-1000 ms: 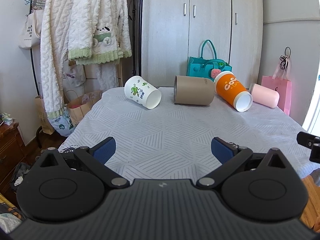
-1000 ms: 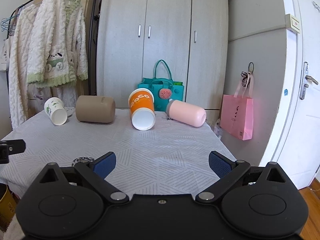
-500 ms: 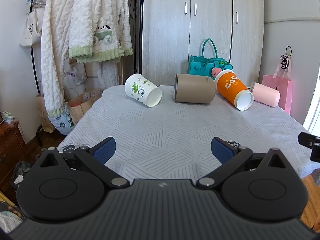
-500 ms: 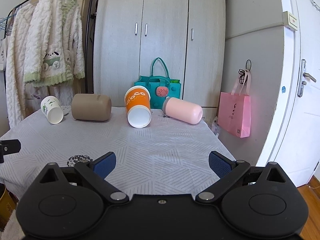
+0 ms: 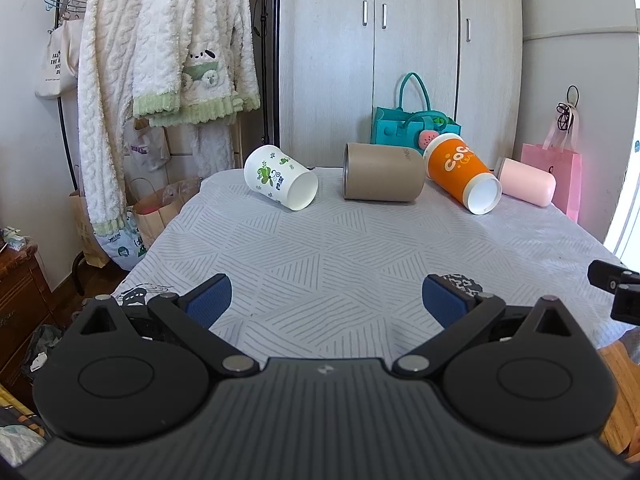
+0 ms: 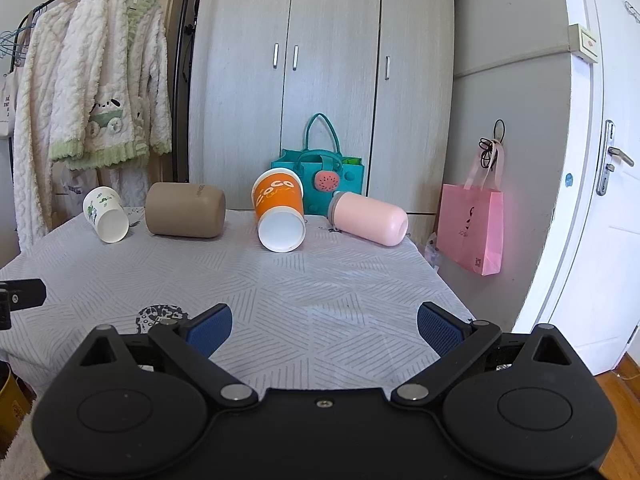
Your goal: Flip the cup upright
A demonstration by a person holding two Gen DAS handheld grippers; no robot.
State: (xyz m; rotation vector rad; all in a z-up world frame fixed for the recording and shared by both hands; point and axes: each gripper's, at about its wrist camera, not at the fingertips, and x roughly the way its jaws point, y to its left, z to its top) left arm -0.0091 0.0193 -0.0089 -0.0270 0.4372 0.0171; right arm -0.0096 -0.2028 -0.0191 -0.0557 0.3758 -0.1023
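Observation:
Several cups lie on their sides along the far edge of the table: a white cup with green print [image 5: 280, 178] [image 6: 106, 215], a brown cup [image 5: 383, 178] [image 6: 185, 210], an orange cup [image 5: 462, 174] [image 6: 280, 210] and a pink cup [image 5: 527, 182] [image 6: 368, 219]. My left gripper [image 5: 326, 300] is open and empty over the near part of the table, far short of the cups. My right gripper [image 6: 324, 326] is open and empty, also near the front edge.
The table has a grey patterned cloth [image 5: 352, 248] [image 6: 240, 280]. A teal bag [image 5: 412, 130] stands behind the cups against a wardrobe. A pink bag [image 6: 470, 230] hangs at the right by a door. Robes hang on a rack [image 5: 160, 60] at the left.
Both grippers have risen or tilted slightly, so the cups sit a little lower in view. Nothing on the table has moved and both grippers stay open.

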